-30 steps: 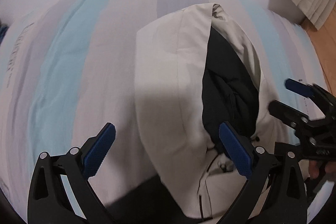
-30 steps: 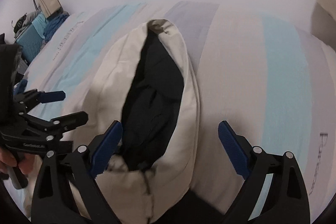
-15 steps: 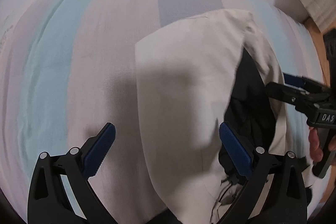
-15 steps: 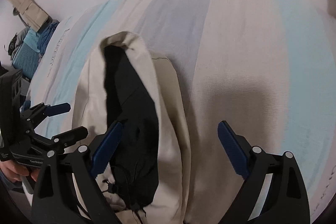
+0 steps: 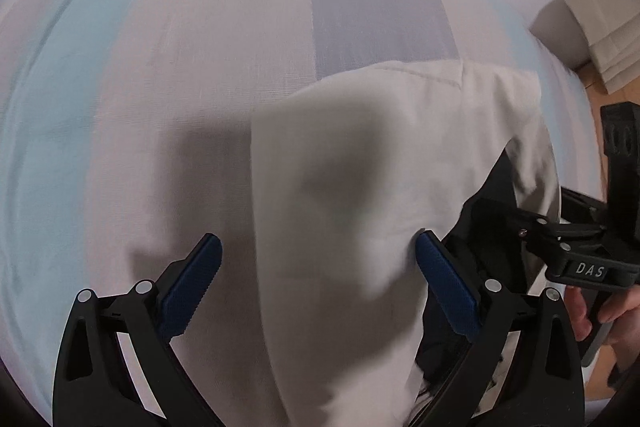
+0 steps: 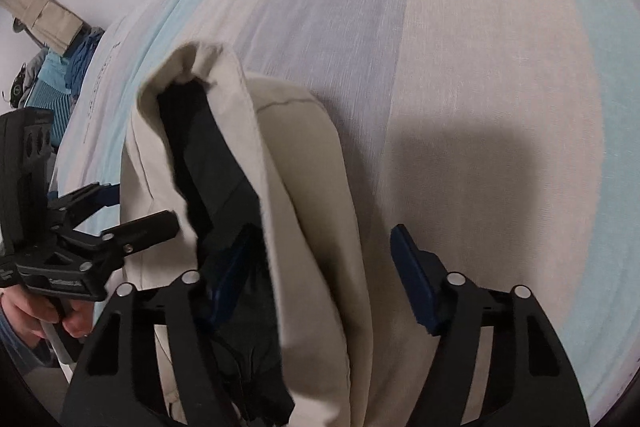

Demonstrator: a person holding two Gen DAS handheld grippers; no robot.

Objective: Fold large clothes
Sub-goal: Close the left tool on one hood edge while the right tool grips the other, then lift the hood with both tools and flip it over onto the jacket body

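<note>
A cream jacket (image 5: 360, 187) with a black lining (image 6: 216, 187) lies folded lengthwise on the striped bed sheet (image 5: 200, 67). My left gripper (image 5: 320, 291) is open, its fingers straddling the jacket's left part just above the cloth. My right gripper (image 6: 316, 279) is open too; its left finger (image 6: 228, 279) lies over the black lining and its right finger (image 6: 416, 283) stands beyond the jacket's right edge. The jacket (image 6: 304, 187) runs up between them. Each gripper shows at the side of the other's view, the right one (image 5: 560, 251) and the left one (image 6: 104, 227).
The sheet (image 6: 480, 87) has cream, grey and light blue stripes and spreads all around the jacket. White folded cloth (image 5: 600, 27) lies on a wooden floor at the far right. A pile of blue clothes (image 6: 52, 83) sits at the far left.
Both grippers have moved forward and down along the jacket, which now fills the space between the fingers. Less black lining shows in the left wrist view. Both stayed open.
</note>
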